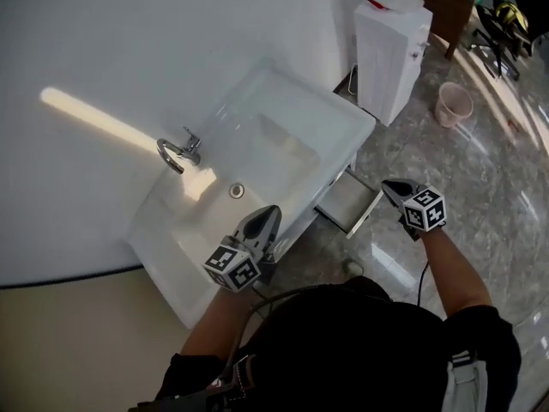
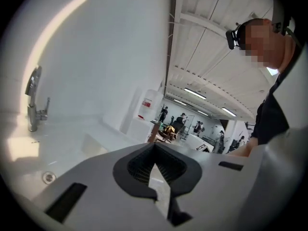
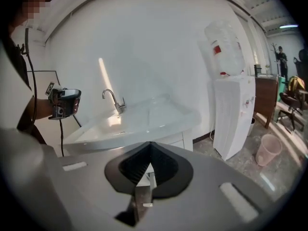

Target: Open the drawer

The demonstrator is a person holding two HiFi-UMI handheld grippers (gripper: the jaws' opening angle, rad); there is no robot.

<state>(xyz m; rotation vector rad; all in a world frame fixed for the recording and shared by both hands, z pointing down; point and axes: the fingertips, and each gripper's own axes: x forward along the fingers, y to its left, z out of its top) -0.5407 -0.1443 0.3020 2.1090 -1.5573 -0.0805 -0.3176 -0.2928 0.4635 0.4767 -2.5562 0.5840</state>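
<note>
The sink (image 1: 283, 127) is a wide white basin set against the white wall, with a chrome faucet (image 1: 178, 151) at its back edge and a drain (image 1: 237, 191) just in front of that. The drawer (image 1: 347, 202) stands pulled out from under the sink's front, towards the end away from the faucet, with its grey inside showing.

The person stands at the sink's front. The left tool (image 1: 264, 217) hangs over the sink's front rim, near the drain, clenched with its tips meeting and nothing between them. The right tool (image 1: 393, 187) is held off the sink, out in front of it and beside the open drawer's outer corner; it too is clenched on nothing.

Past the sink's far end stands a white water dispenser (image 1: 390, 50), and further out from the sink a pink bucket (image 1: 453, 104) sits on the glossy stone floor (image 1: 480, 196).
</note>
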